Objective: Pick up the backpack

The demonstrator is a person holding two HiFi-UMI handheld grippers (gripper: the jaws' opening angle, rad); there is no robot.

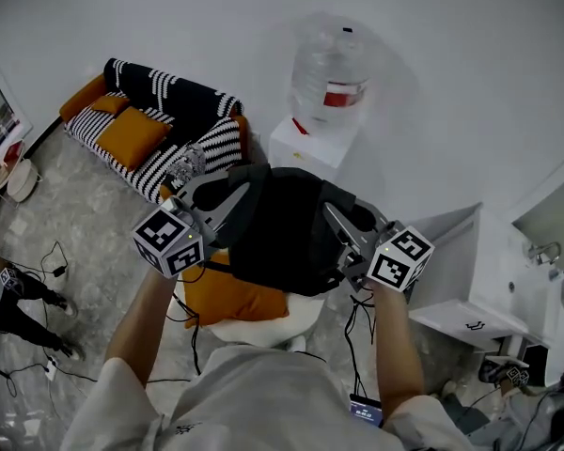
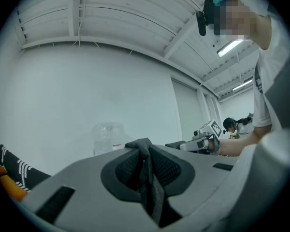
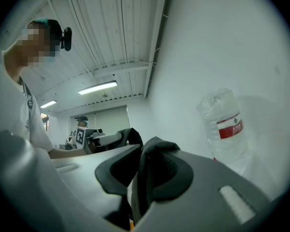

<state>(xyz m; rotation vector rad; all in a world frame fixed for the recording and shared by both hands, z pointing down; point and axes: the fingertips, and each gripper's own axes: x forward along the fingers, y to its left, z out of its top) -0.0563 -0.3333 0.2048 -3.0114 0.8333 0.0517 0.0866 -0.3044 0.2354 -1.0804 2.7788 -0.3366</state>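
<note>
The left gripper (image 1: pixel 233 188) and right gripper (image 1: pixel 336 222) are each pinching a fold of the black backpack (image 1: pixel 282 228), jaws nearly closed on its fabric. The backpack is hanging between them above an orange cushion (image 1: pixel 227 299). The far water jug (image 1: pixel 331 64) is showing a red label (image 1: pixel 339 97), its print too small to read.

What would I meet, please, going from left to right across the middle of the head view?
floor cable → left gripper → backpack → right gripper → white cabinet
</note>
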